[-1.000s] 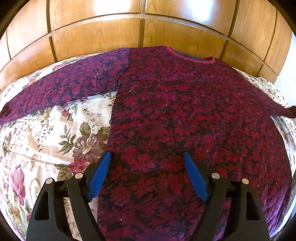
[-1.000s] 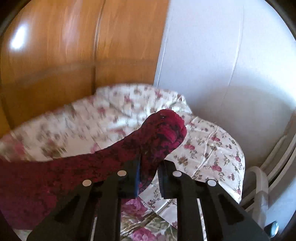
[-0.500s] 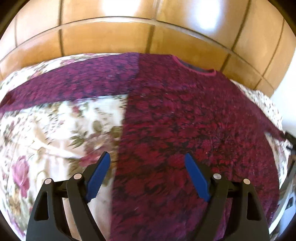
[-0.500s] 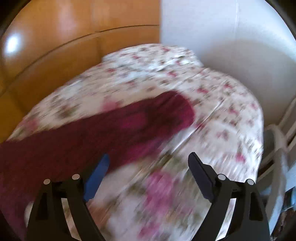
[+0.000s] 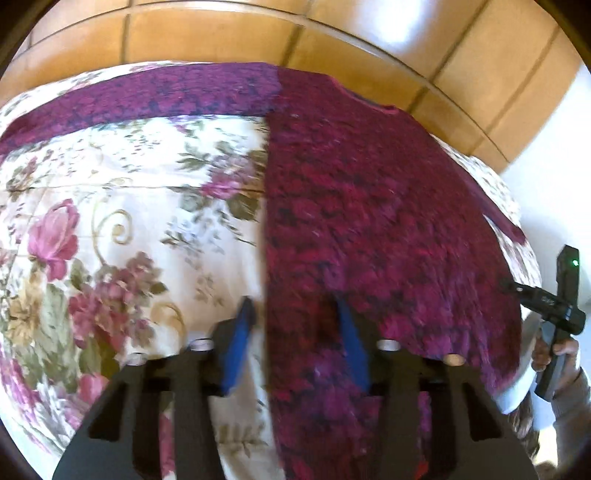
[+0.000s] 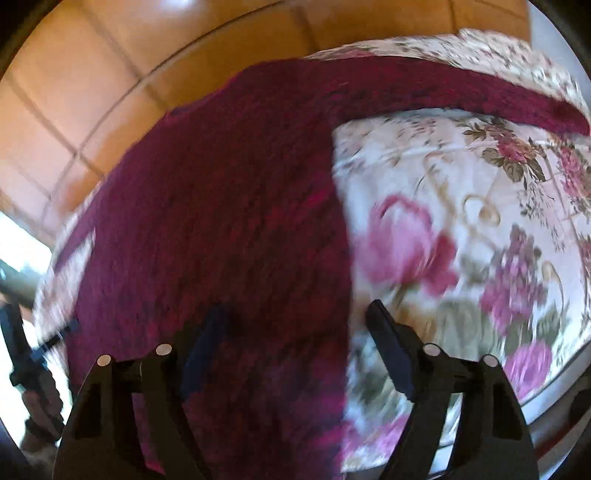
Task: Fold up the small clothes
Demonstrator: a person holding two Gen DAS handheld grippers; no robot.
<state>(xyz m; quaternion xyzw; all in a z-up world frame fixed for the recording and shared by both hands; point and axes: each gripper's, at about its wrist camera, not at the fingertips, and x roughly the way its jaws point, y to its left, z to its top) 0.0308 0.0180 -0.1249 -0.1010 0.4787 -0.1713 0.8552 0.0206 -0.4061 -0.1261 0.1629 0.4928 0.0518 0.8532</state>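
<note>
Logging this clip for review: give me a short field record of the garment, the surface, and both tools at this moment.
garment: dark red floral long-sleeved top, spread flat, both sleeves stretched outward
surface: floral bedspread against a wooden headboard
left tool: open, straddling the top's left side edge near the hem
right tool: open, straddling the top's right side edge near the hem
folds made: none visible
image quality: motion blur in both views
</note>
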